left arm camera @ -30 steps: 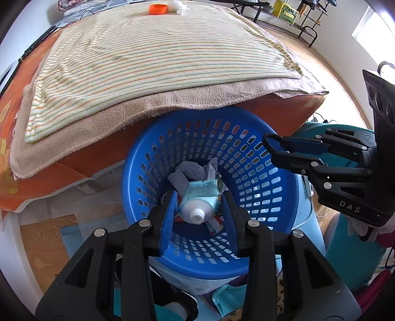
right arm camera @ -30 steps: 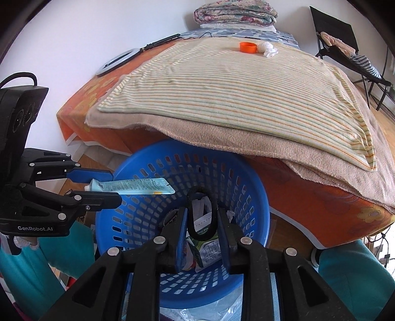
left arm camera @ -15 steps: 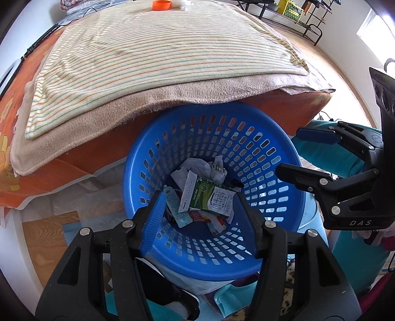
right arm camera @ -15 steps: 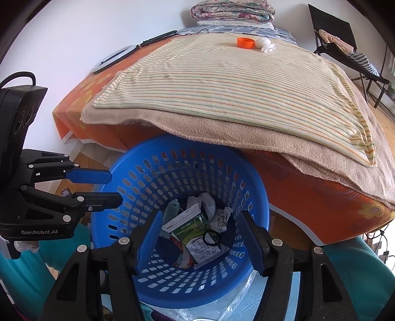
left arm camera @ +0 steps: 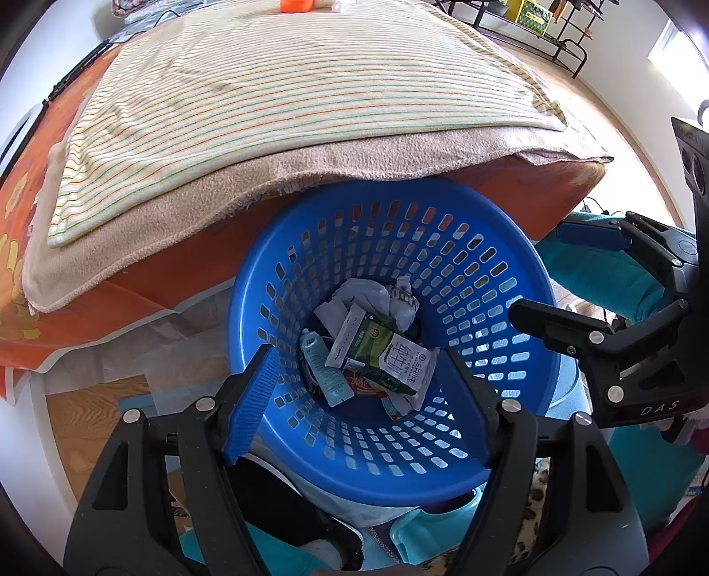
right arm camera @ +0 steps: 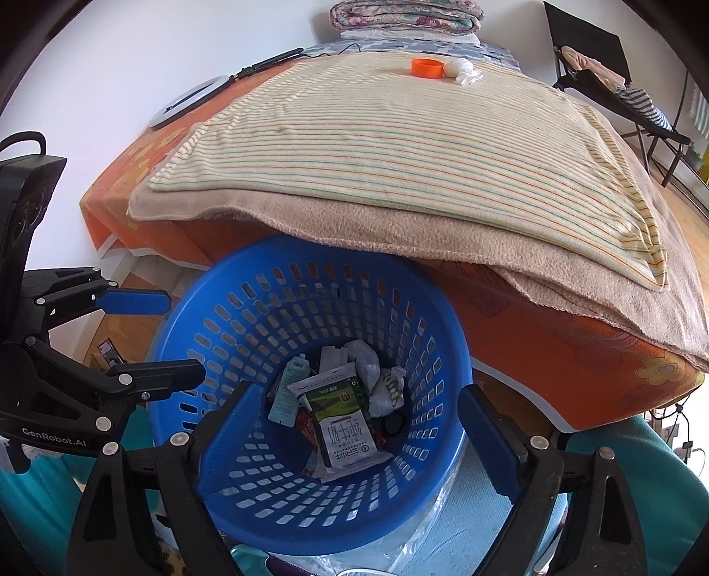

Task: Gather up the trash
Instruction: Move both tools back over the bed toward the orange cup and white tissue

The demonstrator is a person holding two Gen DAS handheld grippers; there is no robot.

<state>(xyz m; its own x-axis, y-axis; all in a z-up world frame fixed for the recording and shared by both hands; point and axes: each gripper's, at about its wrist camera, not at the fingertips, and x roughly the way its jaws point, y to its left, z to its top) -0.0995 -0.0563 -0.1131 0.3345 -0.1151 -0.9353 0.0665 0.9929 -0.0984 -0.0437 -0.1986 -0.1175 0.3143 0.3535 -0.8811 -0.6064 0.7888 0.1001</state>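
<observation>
Hovering over basket [left arm camera: 523, 266], both grippers (jaws just widened, empty).

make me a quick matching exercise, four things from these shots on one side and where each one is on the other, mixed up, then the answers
Things:
1. orange cap
2. milk carton
3. striped blanket
4. folded quilts

Places:
A. spread over the beige blanket
B. inside the blue basket
C. stacked by the wall at the bed's far end
D. on the bed beside a crumpled white wad

Pairs: 1-D, 2-B, 3-A, 4-C
</observation>
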